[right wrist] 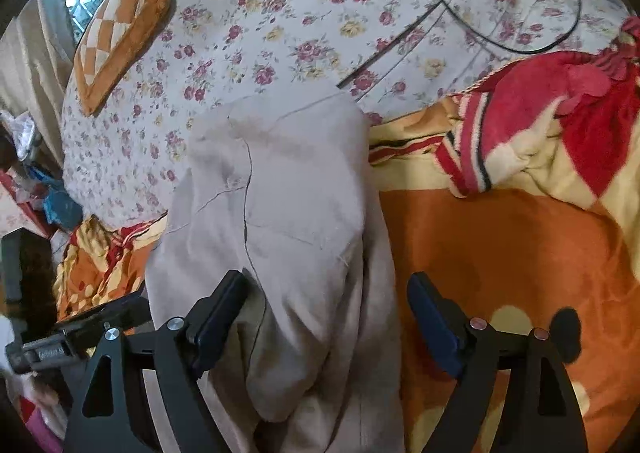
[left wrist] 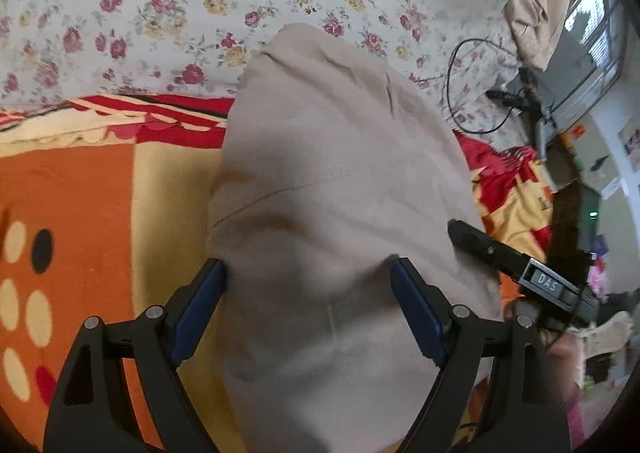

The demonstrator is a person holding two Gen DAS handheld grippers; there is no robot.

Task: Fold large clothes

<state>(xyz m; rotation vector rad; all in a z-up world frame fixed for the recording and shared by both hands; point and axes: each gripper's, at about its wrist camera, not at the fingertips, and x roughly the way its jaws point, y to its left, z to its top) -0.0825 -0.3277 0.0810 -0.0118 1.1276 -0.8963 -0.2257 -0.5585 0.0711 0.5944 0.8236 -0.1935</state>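
A beige garment (left wrist: 332, 181) lies folded in a long bundle on an orange, yellow and red blanket (left wrist: 72, 189), its far end reaching the floral bedsheet (left wrist: 168, 13). My left gripper (left wrist: 308, 273) is open, its blue-padded fingers standing either side of the garment's near part, just above it. The right gripper's black body (left wrist: 516, 265) shows at the garment's right edge. In the right wrist view the same garment (right wrist: 280, 193) shows a seam and folds. My right gripper (right wrist: 326, 285) is open, straddling the garment's right edge; the left gripper (right wrist: 80, 329) shows at lower left.
A black cable (right wrist: 500, 21) loops on the floral bedsheet (right wrist: 280, 13) at the back. An orange checked pillow (right wrist: 120, 29) lies at the far left by a window. The blanket (right wrist: 520, 245) bunches up red and cream at the right. Room clutter sits beyond the bed's edge (left wrist: 592, 213).
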